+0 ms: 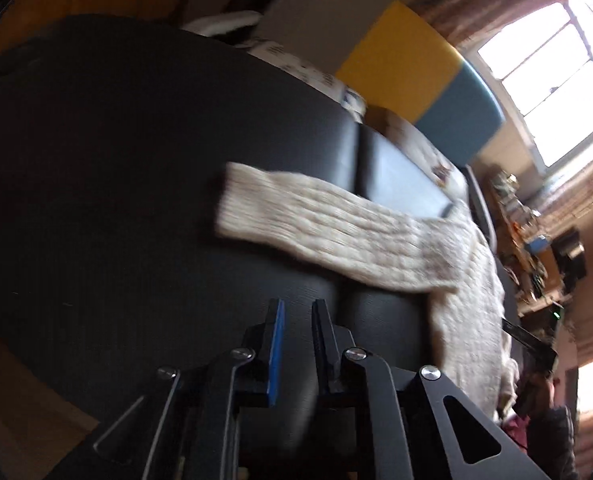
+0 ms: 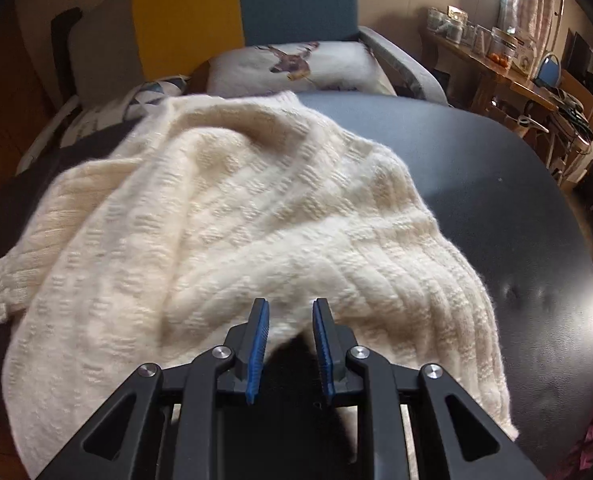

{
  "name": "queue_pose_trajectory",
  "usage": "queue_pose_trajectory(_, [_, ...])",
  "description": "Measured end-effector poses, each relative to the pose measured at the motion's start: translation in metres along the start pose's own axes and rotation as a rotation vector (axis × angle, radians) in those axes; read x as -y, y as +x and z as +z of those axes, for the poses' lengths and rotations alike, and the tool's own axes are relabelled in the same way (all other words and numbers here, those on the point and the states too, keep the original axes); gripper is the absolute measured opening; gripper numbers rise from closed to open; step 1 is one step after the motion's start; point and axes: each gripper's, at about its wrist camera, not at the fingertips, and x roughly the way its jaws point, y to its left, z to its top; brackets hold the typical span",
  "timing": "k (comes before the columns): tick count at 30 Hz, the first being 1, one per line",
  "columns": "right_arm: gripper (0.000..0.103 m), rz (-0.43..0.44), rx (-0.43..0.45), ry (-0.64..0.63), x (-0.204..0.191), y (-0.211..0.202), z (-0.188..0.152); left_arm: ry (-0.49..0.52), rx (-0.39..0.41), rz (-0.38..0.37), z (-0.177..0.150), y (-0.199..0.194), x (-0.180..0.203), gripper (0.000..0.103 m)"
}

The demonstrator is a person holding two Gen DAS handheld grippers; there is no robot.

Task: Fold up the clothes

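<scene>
A cream sweater (image 2: 224, 240) is spread rumpled on the black table (image 2: 496, 184), one sleeve (image 1: 316, 224) stretched out sideways. Both jaws are parted, nothing gripped: left gripper (image 1: 298, 308) over bare table, right gripper (image 2: 290, 306) at the hem. The sleeve is best pinched near its cuff and laid flat across the body.

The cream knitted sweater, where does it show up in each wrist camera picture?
Left wrist view: cream knitted sweater right of centre, its sleeve stretched left across the dark round table.
Right wrist view: sweater fills the centre and left.
Shared landmark: yellow panel behind.
</scene>
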Motion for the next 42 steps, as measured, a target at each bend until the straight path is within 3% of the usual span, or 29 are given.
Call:
queue_pose_trajectory(3, [0.021,0.112,0.053,-0.037,-0.035,-0.025,-0.004,-0.052,0.017,0.005,0.024,0.004,-0.033,0.031])
queue_pose_trajectory(5, [0.023,0.2,0.061,-0.046,-0.061,-0.035,-0.008,-0.07,0.012,-0.035,0.035,0.017,-0.036,0.043])
queue_pose_trajectory(8, [0.023,0.305,0.056,-0.075,-0.104,-0.045,-0.019,-0.067,-0.015,-0.04,0.047,0.043,-0.031,0.047])
queue_pose_trajectory(13, [0.023,0.353,0.026,-0.185,-0.163,-0.053,-0.036,-0.081,-0.055,0.0,0.059,0.074,-0.029,0.051])
queue_pose_trajectory(16, [0.023,0.359,0.015,-0.232,-0.182,-0.054,-0.042,-0.093,-0.075,0.023,0.06,0.084,-0.024,0.047])
queue_pose_trajectory(17, [0.023,0.364,0.015,-0.242,-0.187,-0.054,-0.043,-0.095,-0.078,0.037,0.06,0.087,-0.023,0.032])
queue_pose_trajectory(18, [0.023,0.364,0.015,-0.251,-0.19,-0.053,-0.044,-0.098,-0.081,0.052,0.06,0.09,-0.021,0.003])
queue_pose_trajectory(26, [0.023,0.321,-0.01,-0.293,-0.198,-0.04,-0.045,-0.074,-0.019,0.096,0.059,0.088,-0.011,0.002])
queue_pose_trajectory(31, [0.023,0.312,-0.034,-0.245,-0.187,-0.032,-0.041,-0.081,0.114,0.098,0.083,0.045,-0.015,0.002])
queue_pose_trajectory(35, [0.023,0.322,-0.03,-0.226,-0.183,-0.031,-0.037,-0.056,0.191,0.175,0.113,0.02,-0.019,0.002])
queue_pose_trajectory(38, [0.023,0.334,-0.043,-0.207,-0.18,-0.028,-0.039,-0.054,0.204,0.238,0.129,0.016,-0.032,0.002])
queue_pose_trajectory(42, [0.023,0.344,-0.08,-0.181,-0.175,-0.017,-0.044,-0.024,0.142,0.301,0.137,0.038,-0.043,0.002])
